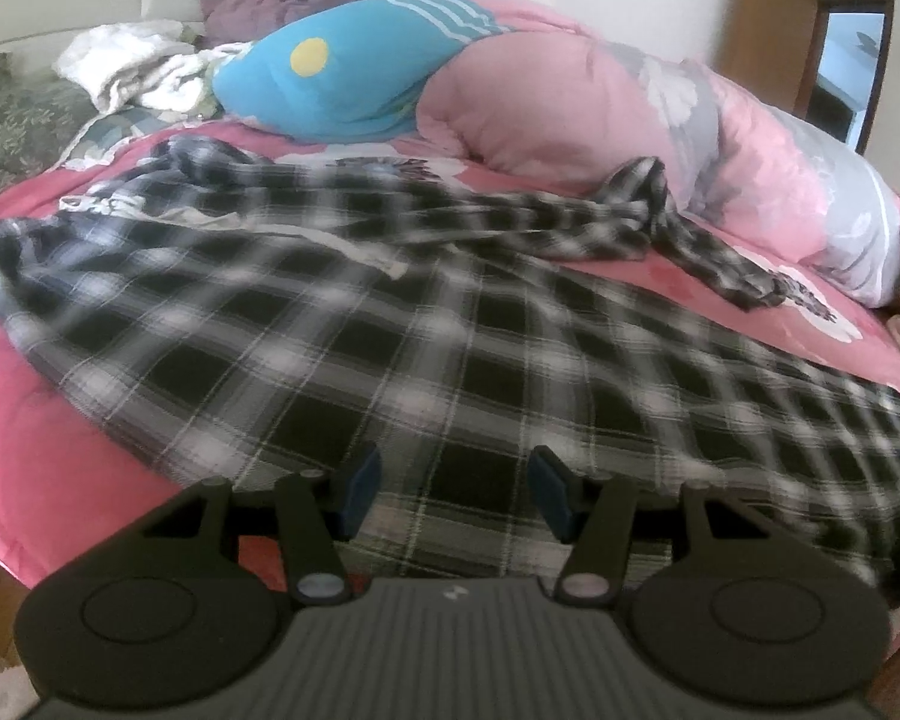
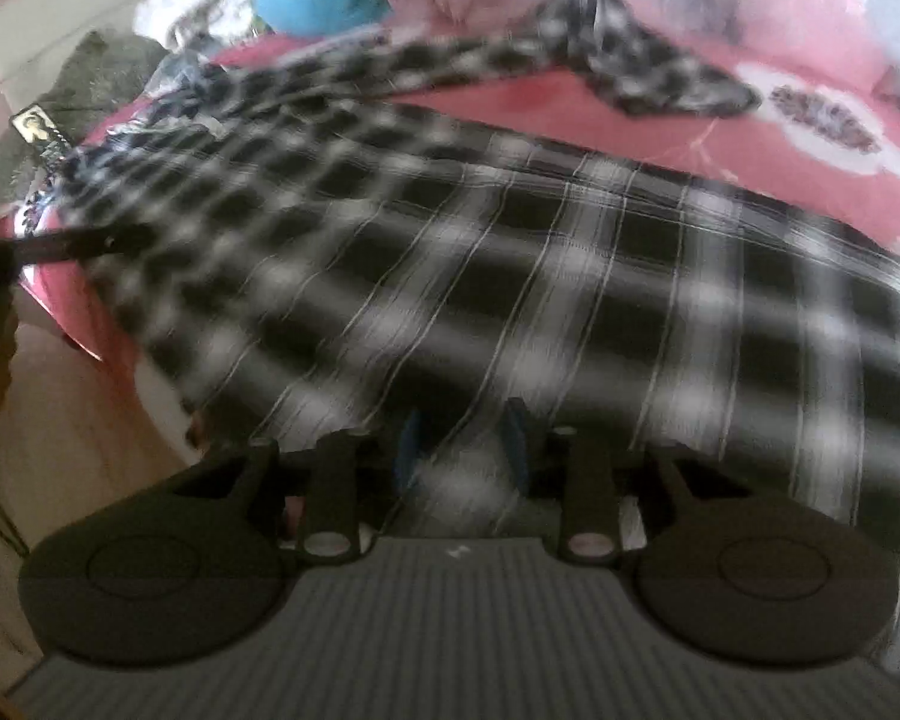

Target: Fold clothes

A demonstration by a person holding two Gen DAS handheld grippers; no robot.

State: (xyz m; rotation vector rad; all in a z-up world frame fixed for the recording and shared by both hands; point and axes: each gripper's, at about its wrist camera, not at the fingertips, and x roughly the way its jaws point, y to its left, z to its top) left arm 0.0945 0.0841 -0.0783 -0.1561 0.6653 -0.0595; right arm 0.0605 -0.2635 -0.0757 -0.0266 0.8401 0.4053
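Bed (image 1: 42, 480) with pink floral cover. Plaid shirt (image 1: 390, 348) spread flat across near side, one sleeve (image 1: 690, 240) trailing toward rolled pink quilt (image 1: 570, 102) at back. Blue pillow (image 1: 342, 78) against quilt, white blanket (image 1: 126, 72) bunched beside it, far left. Person in purple lying at far end.

The left gripper (image 1: 455, 495) points downward, its blue-padded fingers (image 1: 363, 495) spread apart with nothing pinched. The right gripper (image 2: 463, 450) tilts down too, fingers narrower, their grip unclear through blur.
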